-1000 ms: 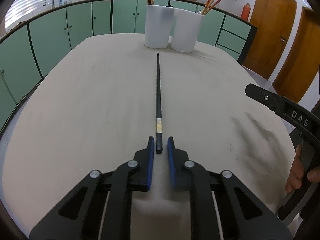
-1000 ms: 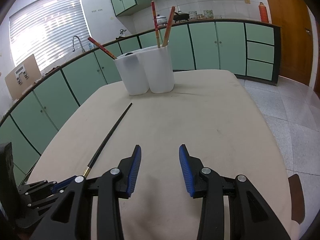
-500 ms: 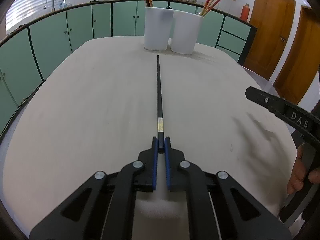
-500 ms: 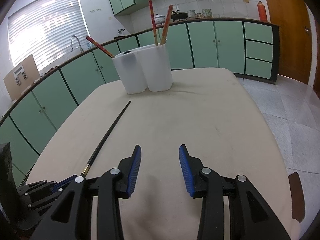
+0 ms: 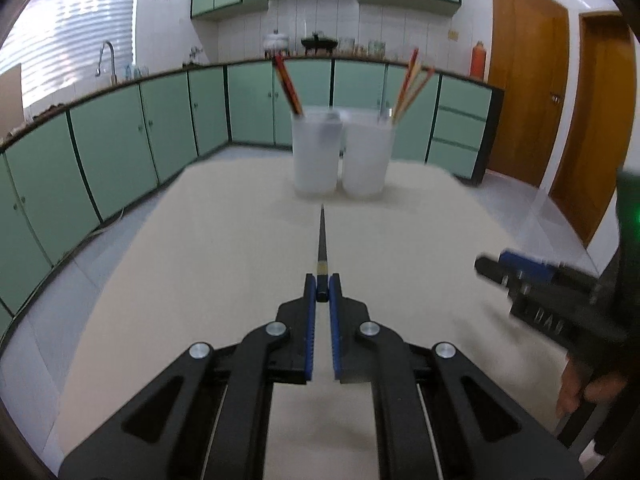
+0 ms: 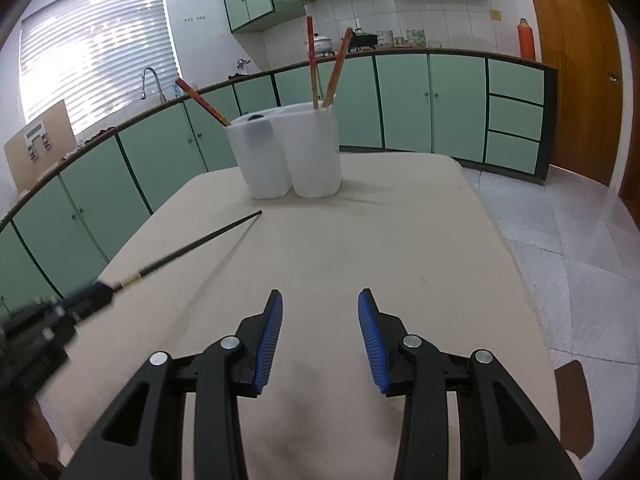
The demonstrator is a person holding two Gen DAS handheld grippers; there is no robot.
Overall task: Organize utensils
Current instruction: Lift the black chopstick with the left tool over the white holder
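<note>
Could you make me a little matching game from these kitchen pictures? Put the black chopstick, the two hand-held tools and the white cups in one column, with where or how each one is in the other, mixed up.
Things:
1. black chopstick
2. left tool
3. right tool
4. white cups

States:
A. open, with nothing between its fingers
B. standing side by side at the far end of the table, with red and wooden chopsticks inside
C. pinched at its thick end, tip pointing toward the cups
D. shut on a thin stick

Pairs: 1-C, 2-D, 3-A, 4-B
</note>
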